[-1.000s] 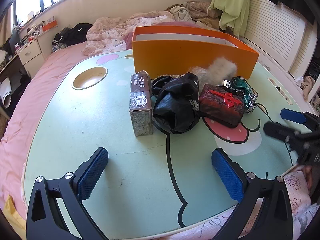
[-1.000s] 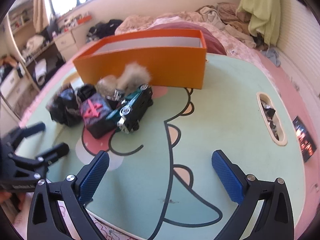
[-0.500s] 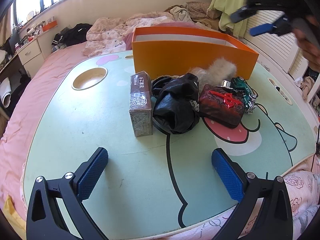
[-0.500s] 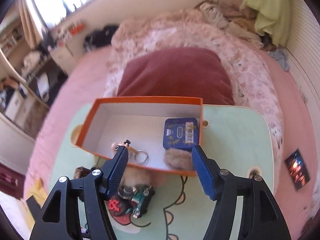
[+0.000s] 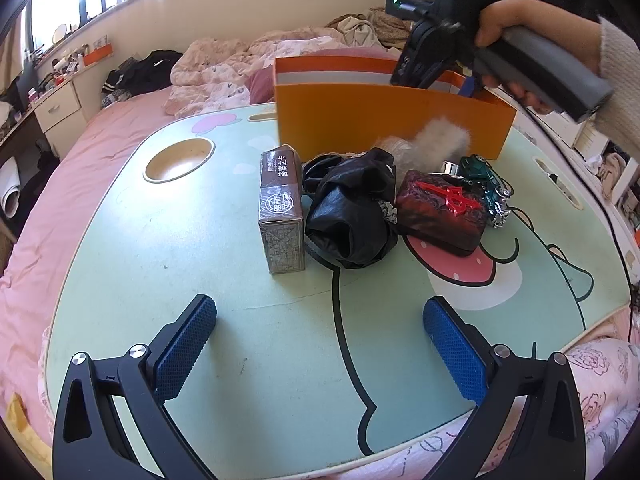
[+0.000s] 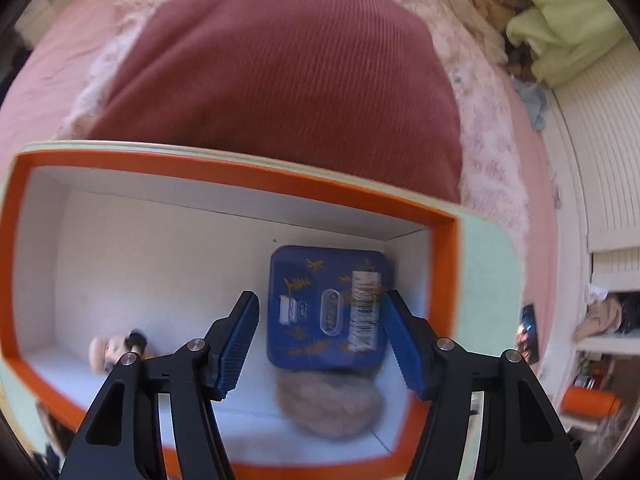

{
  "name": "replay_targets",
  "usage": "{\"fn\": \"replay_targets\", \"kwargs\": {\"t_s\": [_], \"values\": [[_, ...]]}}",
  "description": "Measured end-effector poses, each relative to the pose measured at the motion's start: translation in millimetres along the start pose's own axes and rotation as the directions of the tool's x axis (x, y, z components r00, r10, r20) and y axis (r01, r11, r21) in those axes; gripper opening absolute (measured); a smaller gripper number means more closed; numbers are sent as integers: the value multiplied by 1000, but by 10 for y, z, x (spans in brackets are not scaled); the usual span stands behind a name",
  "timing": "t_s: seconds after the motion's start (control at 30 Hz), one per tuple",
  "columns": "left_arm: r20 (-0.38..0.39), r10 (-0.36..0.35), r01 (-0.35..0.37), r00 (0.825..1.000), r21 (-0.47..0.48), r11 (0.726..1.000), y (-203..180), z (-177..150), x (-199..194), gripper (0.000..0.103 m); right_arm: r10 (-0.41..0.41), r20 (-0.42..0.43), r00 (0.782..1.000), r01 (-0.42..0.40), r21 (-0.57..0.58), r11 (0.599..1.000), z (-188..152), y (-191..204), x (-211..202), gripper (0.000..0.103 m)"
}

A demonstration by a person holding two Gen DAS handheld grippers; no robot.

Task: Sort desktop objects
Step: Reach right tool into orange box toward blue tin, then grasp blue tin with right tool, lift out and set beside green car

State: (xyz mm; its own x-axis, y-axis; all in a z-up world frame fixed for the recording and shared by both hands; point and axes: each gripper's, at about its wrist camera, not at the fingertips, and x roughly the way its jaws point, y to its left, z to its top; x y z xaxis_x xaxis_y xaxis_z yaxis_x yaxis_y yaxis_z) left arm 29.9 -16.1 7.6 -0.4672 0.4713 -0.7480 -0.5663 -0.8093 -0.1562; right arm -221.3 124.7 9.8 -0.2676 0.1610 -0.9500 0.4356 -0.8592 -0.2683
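At the lower left of the left wrist view, the left gripper (image 5: 320, 344) hangs over the pale green surface (image 5: 200, 248) with its blue fingers (image 5: 184, 344) spread wide and nothing between them. In mid-frame a brown carton (image 5: 280, 208) stands upright, touching a crumpled black bag (image 5: 352, 216) to its right. Next comes a dark red case (image 5: 442, 216), with a green toy car (image 5: 486, 184) just beside it and a grey fluffy pompom (image 5: 440, 140) behind, against the orange box (image 5: 384, 120). At the upper right a hand (image 5: 516, 28) holds the right gripper's handle, tipped steeply down over the box.

In the right wrist view, blurred throughout, the box's white floor fills the lower left of the frame; a small pale figure (image 6: 116, 352), perhaps a keychain, lies there. The right gripper (image 6: 320, 344) stands fairly wide apart, its fingers (image 6: 240, 340) having just been opening, and grips nothing. A blue tin (image 6: 328, 304) lies on the box floor between them, apart from the pads, with a beige fluffy ball (image 6: 332, 404) touching its near edge.
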Motion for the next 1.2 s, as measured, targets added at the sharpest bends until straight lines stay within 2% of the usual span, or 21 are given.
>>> {"fn": "replay_targets", "kwargs": {"t_s": [0.03, 0.1, 0.17, 0.23, 0.27, 0.33, 0.37, 0.43, 0.47, 0.5, 0.53, 0.57, 0.67, 0.7, 0.77, 0.8, 0.9, 1.0, 1.13, 1.2], "values": [[0, -1, 1, 1000, 0, 1000, 2, -2, 4, 103, 3, 10, 1000, -3, 18, 1000, 1, -4, 6, 76], [2, -3, 3, 1000, -2, 1000, 11, 3, 8, 103, 82, 14, 997, -82, 0, 997, 6, 1, -31, 78], [3, -5, 5, 1000, -3, 1000, 8, -3, 11, 103, 270, 10, 963, -270, -19, 963, -3, -48, -125, 77], [2, -5, 5, 1000, -2, 1000, 9, -4, 13, 103, 394, 7, 919, -394, 41, 918, -2, -187, -155, 66], [2, -5, 5, 1000, -2, 1000, 12, -8, 13, 103, 388, 16, 922, -388, 66, 919, -2, -242, -155, 63], [2, -5, 5, 1000, -2, 1000, 14, -7, 15, 103, 321, 46, 946, -323, 86, 942, -14, -325, -164, 64], [2, -6, 6, 1000, -2, 1000, 13, -8, 15, 103, 309, 54, 949, -313, 75, 947, -25, -333, -165, 64], [2, -7, 7, 1000, -1, 1000, 12, -6, 17, 103, 335, 55, 941, -338, 55, 939, -52, -316, -164, 64], [2, -6, 6, 1000, -1, 1000, 11, -9, 16, 103, 357, 53, 933, -359, 47, 932, -65, -304, -153, 67], [2, -7, 7, 1000, -1, 1000, 12, -5, 18, 103, 372, 48, 927, -374, 38, 927, -85, -280, -157, 76], [1, -12, 12, 1000, 5, 1000, 10, -7, 18, 103, 386, 38, 922, -387, 21, 922, -103, -213, -150, 81], [1, -12, 12, 1000, 5, 1000, 10, -7, 17, 103, 385, 28, 923, -385, -8, 923, -114, -143, -139, 88], [0, -17, 17, 1000, 9, 1000, 11, -8, 19, 103, 325, -18, 946, -325, -59, 944, -153, 69, -52, 89], [0, -18, 18, 1000, 9, 1000, 10, -8, 19, 103, 310, -47, 950, -312, -40, 949, -166, 85, 36, 88], [1, -15, 15, 1000, 12, 1000, 6, -8, 23, 103, 263, -1, 965, -263, -51, 964, -191, 113, 12, 80], [1, -17, 17, 1000, 11, 1000, 10, -9, 28, 103, 266, 13, 964, -264, -65, 962, -197, 121, -23, 65], [0, -19, 19, 1000, 9, 1000, 2, -1, 40, 103, 326, 34, 945, -324, -60, 944, -206, 39, -113, 66], [0, -20, 20, 1000, 9, 1000, 4, -1, 41, 103, 343, 137, 929, -342, -33, 939, -226, -136, -299, 66], [0, -20, 20, 1000, 10, 1000, 2, 4, 46, 103, 445, 277, 851, -463, -4, 887, -360, -491, -706, 66], [0, -20, 20, 1000, 10, 1000, 5, -2, 43, 103, 393, 347, 851, -403, -47, 914, -464, -509, -1036, 66]]}}
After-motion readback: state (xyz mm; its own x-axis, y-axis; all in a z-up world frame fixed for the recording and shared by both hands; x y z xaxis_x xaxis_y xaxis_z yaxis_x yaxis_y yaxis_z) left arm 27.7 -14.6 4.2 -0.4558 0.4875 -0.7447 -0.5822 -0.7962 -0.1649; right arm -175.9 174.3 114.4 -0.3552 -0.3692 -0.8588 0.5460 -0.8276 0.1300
